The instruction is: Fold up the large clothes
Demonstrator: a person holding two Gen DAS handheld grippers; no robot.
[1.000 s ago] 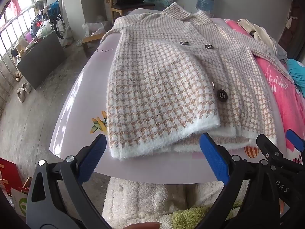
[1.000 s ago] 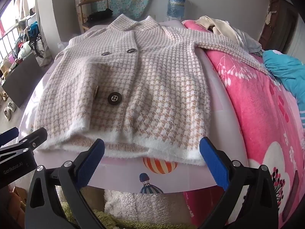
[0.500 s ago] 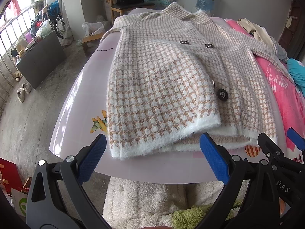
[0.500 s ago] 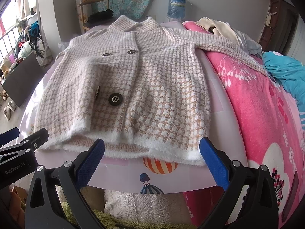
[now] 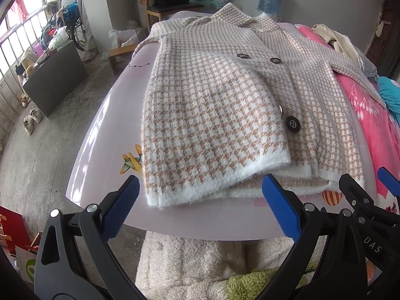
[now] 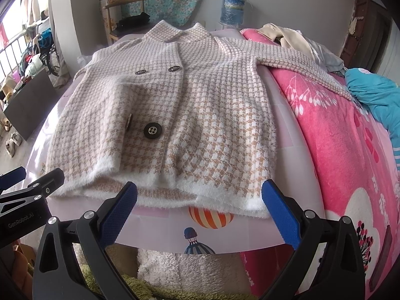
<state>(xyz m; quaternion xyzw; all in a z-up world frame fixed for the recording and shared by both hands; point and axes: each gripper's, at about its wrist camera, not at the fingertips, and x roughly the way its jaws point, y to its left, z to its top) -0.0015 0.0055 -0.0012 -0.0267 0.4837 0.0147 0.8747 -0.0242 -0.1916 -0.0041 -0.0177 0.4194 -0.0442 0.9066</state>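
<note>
A beige-and-white houndstooth coat with dark buttons lies flat on a pale pink table, collar far, fuzzy white hem near. It also shows in the right wrist view. One sleeve stretches right over a pink blanket. My left gripper is open and empty, just short of the hem's left part. My right gripper is open and empty, just short of the hem's right part.
A pink flowered blanket covers the right side, with a blue garment and cream clothes on it. A water jug and wooden chair stand behind. Fluffy white fabric lies below the table's near edge.
Both grippers have edged very slightly toward the coat's hem; both stay open. The coat has not moved.
</note>
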